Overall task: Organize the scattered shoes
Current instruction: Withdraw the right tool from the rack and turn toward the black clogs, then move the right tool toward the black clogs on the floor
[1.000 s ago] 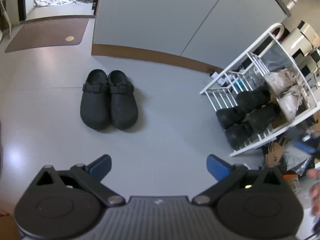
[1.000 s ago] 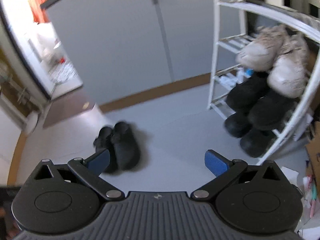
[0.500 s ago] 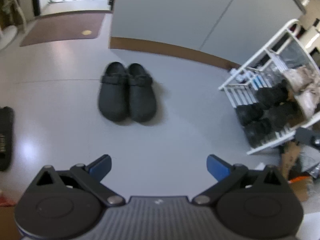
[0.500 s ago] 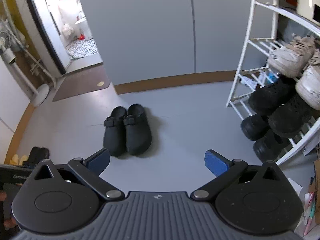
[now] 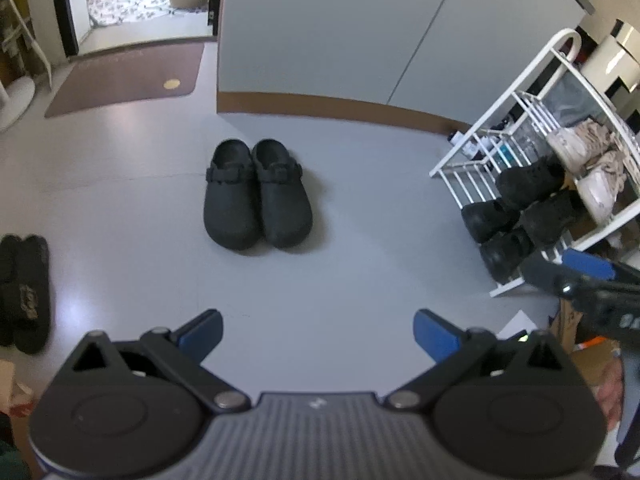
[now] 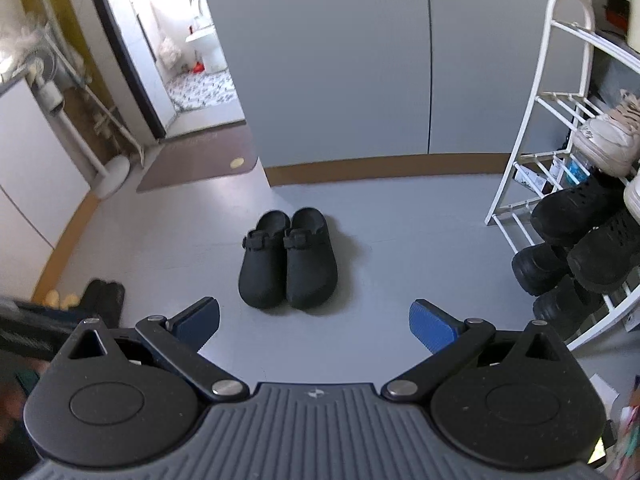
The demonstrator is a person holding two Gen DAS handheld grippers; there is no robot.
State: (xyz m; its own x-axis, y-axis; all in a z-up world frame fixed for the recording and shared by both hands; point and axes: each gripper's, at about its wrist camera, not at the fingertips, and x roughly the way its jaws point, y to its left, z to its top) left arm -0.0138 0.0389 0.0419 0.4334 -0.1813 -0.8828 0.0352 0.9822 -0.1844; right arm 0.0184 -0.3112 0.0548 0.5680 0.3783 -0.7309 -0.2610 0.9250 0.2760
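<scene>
Black clogs (image 5: pixel 257 194), two, sit side by side and touching on the grey floor (image 5: pixel 120 200), toes toward the camera, well ahead of the left gripper (image 5: pixel 316 332), whose blue-padded jaws are spread wide with nothing between them. Left wrist view, counts: one white wire shoe rack (image 5: pixel 520 168) at right carrying four black shoes (image 5: pixel 516 212) on the lower tiers and two pale sneakers (image 5: pixel 580 168) above; one pair of dark slippers (image 5: pixel 24 292) at the left edge; one brown mat (image 5: pixel 120 76) by the open doorway. The right gripper (image 5: pixel 580 280) intrudes at the right edge, blurred. Versus 0.5 s ago: the clogs lie more central, the slippers show more fully, and the right gripper takes up more of the frame. Right wrist view: right gripper (image 6: pixel 314 320) likewise released, jaws wide apart and empty, the same two clogs (image 6: pixel 288 258) centred just beyond the fingertips' line but clear of them. One rack (image 6: pixel 560 120) at right; four black shoes (image 6: pixel 580 240) visible, one pale sneaker (image 6: pixel 608 140) whole and a second cut off by the edge. Dark slippers (image 6: pixel 104 296) at lower left with a yellowish pair (image 6: pixel 60 300) beside them. Versus 0.5 s ago: the clogs appear somewhat more centred, the rack further right.
</scene>
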